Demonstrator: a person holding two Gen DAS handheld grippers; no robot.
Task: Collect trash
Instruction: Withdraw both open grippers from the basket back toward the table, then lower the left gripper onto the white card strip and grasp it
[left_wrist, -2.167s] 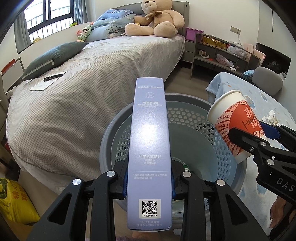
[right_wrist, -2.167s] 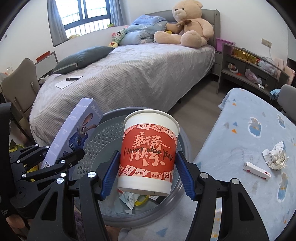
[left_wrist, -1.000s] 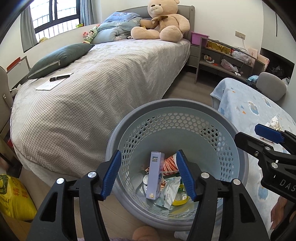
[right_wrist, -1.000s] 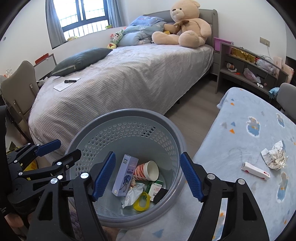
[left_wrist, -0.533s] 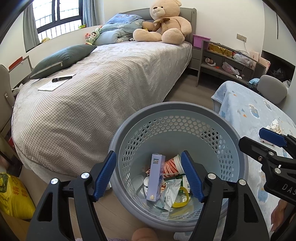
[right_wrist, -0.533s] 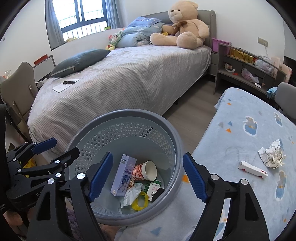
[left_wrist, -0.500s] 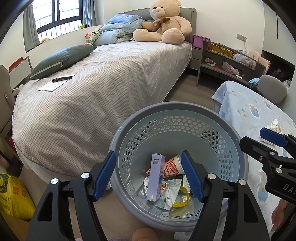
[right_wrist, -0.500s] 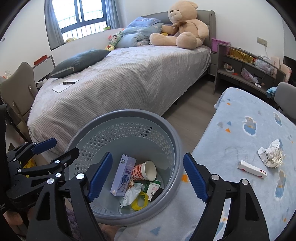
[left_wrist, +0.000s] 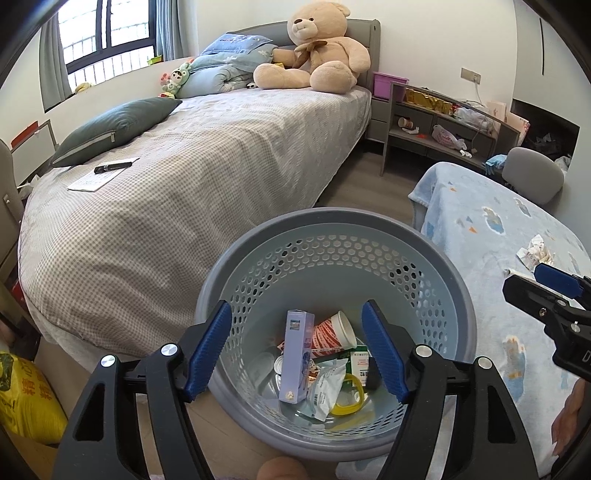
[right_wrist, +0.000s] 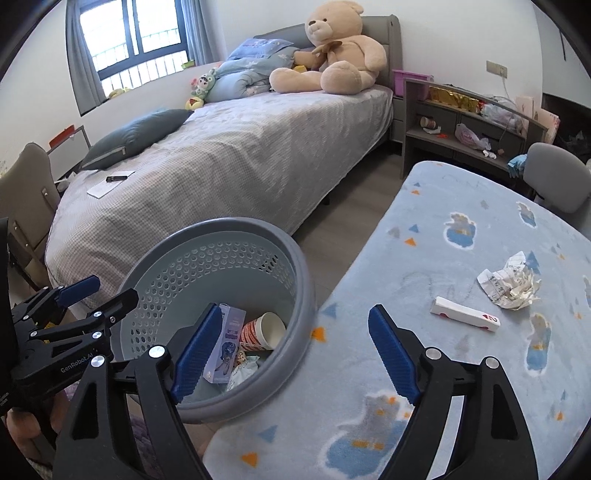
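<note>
1. Your left gripper (left_wrist: 297, 345) hangs over the round grey perforated plastic basket (left_wrist: 458, 291), its blue-padded fingers (left_wrist: 208, 345) spread wide with nothing between them.
2. Your right gripper (right_wrist: 295, 349) has its fingers spread wide too, empty, one finger (right_wrist: 195, 349) over the basket's near rim and the other over the blanket.
3. Inside the basket lie a tall pale-purple cardboard box (left_wrist: 297, 354) standing on end, a red-and-white paper cup (left_wrist: 334, 330) on its side leaning against the box, a green-and-white carton (left_wrist: 358, 363), a yellow plastic ring (left_wrist: 347, 402) and a crinkled clear wrapper (left_wrist: 327, 382).
4. The basket stands on the floor between the grey checked bed (left_wrist: 184, 192) and the left edge of the surface covered by a light-blue patterned fleece blanket (right_wrist: 443, 240).
5. Two pieces of trash lie on that blanket, towards its right edge: a crumpled ball of white printed paper (right_wrist: 511, 282) and, just beside it on the near side, a small long white box with red marks (right_wrist: 465, 314).
6. Both pieces lie well apart from your right gripper's fingers.
7. A large tan teddy bear (left_wrist: 317, 48) sits at the head of the bed.
</note>
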